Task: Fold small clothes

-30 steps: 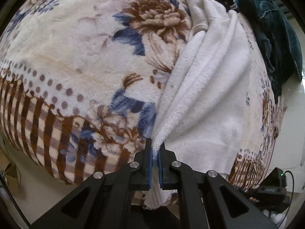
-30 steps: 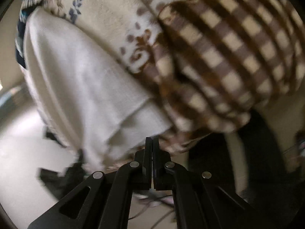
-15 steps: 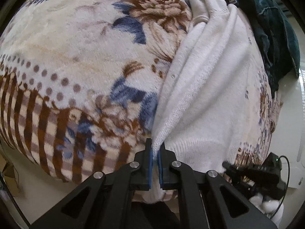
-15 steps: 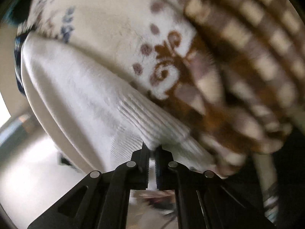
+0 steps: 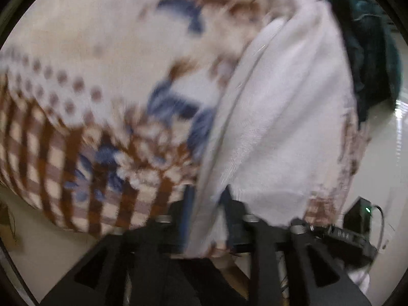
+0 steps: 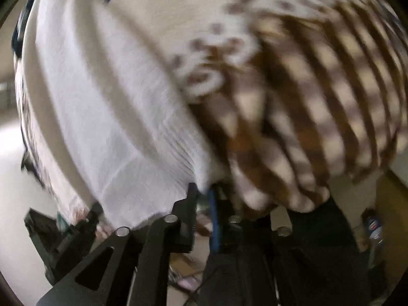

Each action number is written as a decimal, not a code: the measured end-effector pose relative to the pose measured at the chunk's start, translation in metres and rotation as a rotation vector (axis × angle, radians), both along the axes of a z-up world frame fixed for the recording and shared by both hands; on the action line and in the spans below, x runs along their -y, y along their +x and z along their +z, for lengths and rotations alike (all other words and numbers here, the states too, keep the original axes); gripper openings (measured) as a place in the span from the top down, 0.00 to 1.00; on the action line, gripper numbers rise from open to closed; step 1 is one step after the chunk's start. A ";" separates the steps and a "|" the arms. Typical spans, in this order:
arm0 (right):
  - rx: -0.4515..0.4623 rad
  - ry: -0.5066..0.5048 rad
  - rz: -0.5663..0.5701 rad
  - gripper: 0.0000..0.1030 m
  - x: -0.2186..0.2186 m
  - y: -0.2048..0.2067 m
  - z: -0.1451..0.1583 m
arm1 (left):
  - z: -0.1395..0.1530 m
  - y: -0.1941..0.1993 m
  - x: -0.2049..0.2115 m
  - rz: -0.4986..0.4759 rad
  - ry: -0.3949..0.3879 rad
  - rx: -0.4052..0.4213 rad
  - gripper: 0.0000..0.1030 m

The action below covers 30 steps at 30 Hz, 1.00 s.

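A small white knit garment [image 5: 285, 117] lies folded lengthwise on a floral blanket [image 5: 102, 71], its hem hanging over the near edge. My left gripper [image 5: 206, 199] stands open, and the garment's folded edge hangs loose between its jaws. The same garment [image 6: 97, 117] fills the left of the right wrist view. My right gripper [image 6: 204, 193] is open at the garment's ribbed hem corner, beside the checked blanket border [image 6: 318, 107]. Both views are blurred by motion.
A dark teal garment [image 5: 369, 51] is heaped at the far right of the blanket. A black device with a green light [image 5: 359, 214] and cables sit on the pale floor at lower right. A bottle [image 6: 373, 225] stands on the floor at right.
Both grippers were shut on the white garment's hem half a second ago and have opened, letting it go. Both cameras have shifted and the views have blurred.
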State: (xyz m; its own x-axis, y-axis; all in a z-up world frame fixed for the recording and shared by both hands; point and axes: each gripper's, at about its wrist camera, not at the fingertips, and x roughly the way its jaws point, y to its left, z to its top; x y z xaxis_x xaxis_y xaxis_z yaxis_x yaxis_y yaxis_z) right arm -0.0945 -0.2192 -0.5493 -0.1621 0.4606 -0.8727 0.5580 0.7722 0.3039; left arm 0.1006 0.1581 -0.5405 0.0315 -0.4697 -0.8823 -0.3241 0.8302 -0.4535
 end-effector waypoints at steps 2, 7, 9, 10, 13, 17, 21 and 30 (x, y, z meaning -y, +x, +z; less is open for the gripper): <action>0.036 0.026 0.034 0.52 -0.003 0.007 0.020 | 0.031 0.016 -0.007 0.014 0.011 0.069 0.43; 0.202 -0.113 0.181 0.46 -0.006 0.023 0.062 | 0.058 0.113 -0.006 0.072 -0.013 0.233 0.43; 0.222 -0.182 0.190 0.46 -0.001 0.032 0.065 | 0.057 0.175 0.003 0.061 -0.011 0.312 0.43; 0.224 -0.198 0.177 0.46 0.002 0.035 0.060 | 0.053 0.195 0.004 0.050 0.003 0.327 0.43; 0.235 -0.228 0.098 0.42 0.003 0.048 0.055 | 0.032 0.272 0.017 0.004 0.010 0.337 0.43; 0.268 -0.307 0.018 0.31 -0.003 0.066 0.051 | -0.009 0.336 0.042 -0.059 0.029 0.290 0.57; 0.245 -0.315 -0.031 0.31 -0.011 0.071 0.045 | -0.001 0.334 0.035 -0.049 0.028 0.364 0.90; 0.202 -0.327 0.005 0.31 -0.041 0.066 0.038 | -0.006 0.331 -0.012 0.046 0.041 0.368 0.95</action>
